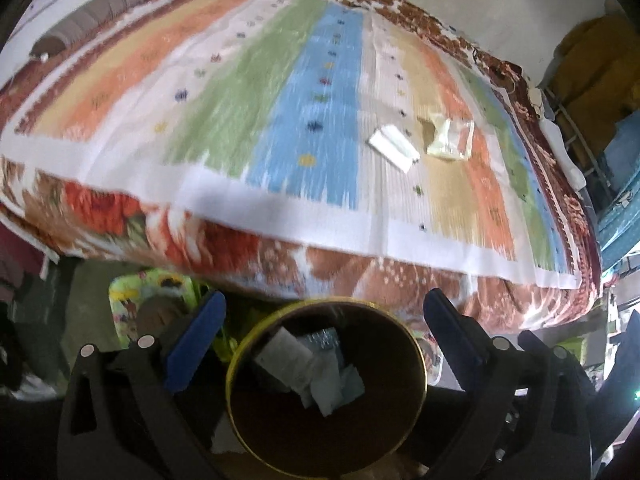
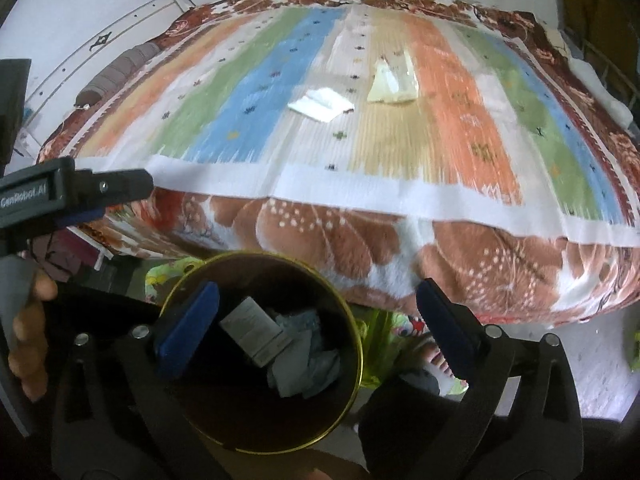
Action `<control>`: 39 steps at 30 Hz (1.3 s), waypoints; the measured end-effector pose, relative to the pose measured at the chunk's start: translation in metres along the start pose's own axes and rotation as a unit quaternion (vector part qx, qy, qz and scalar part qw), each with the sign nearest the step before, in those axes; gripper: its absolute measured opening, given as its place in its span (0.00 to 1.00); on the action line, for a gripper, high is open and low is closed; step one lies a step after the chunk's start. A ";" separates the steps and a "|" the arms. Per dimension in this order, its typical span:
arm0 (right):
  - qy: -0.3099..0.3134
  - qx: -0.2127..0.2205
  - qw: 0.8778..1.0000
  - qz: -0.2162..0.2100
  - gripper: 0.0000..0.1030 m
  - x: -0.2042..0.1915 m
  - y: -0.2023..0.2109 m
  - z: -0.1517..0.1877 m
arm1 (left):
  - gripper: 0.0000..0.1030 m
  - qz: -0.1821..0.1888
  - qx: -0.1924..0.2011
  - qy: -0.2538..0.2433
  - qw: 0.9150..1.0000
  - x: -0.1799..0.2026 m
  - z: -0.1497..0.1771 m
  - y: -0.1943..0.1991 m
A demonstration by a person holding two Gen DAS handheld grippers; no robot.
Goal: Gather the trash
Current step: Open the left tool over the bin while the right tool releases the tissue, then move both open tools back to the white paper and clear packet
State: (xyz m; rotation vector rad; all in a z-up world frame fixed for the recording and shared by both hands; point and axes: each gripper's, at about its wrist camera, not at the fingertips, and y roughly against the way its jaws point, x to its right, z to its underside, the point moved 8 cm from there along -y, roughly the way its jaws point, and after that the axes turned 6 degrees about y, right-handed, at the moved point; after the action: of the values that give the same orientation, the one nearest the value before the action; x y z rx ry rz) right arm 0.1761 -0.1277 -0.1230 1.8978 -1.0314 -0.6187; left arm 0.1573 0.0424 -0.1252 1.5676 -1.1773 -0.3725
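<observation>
A dark round bin with a gold rim (image 1: 240, 354) (image 2: 356, 344) stands on the floor before the bed, holding several papers and wrappers (image 1: 316, 368) (image 2: 280, 340). On the striped bedspread lie a white paper (image 1: 394, 146) (image 2: 322, 105) and a clear yellowish plastic wrapper (image 1: 450, 138) (image 2: 394, 80). My left gripper (image 1: 324, 332) is open and empty above the bin. My right gripper (image 2: 318, 320) is open and empty, above the bin's right side. The left gripper's body also shows at the left of the right wrist view (image 2: 68, 196).
The bed (image 1: 280, 256) (image 2: 320, 232) with a floral blanket fills both views. A brown bolster (image 1: 88, 20) (image 2: 116, 72) lies at its far left. A green patterned mat (image 1: 144, 292) (image 2: 384, 328) lies on the floor. Shelves with yellow and blue items (image 1: 600, 120) stand at right.
</observation>
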 end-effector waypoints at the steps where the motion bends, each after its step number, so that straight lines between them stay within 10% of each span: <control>1: -0.002 0.002 1.000 0.000 0.91 0.002 0.001 -0.005 | 0.94 0.003 -0.001 -0.001 1.000 0.001 -0.004 0.000; 39: -0.075 0.045 0.996 -0.009 0.91 0.108 -0.075 -0.161 | 0.93 0.068 -0.047 0.011 0.997 0.056 -0.108 -0.104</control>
State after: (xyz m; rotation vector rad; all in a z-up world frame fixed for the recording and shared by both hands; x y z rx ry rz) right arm 0.3833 -0.1254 -0.1089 1.9632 -1.1570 -0.7459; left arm 0.3137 0.0482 -0.1579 1.3989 -1.2254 -0.3152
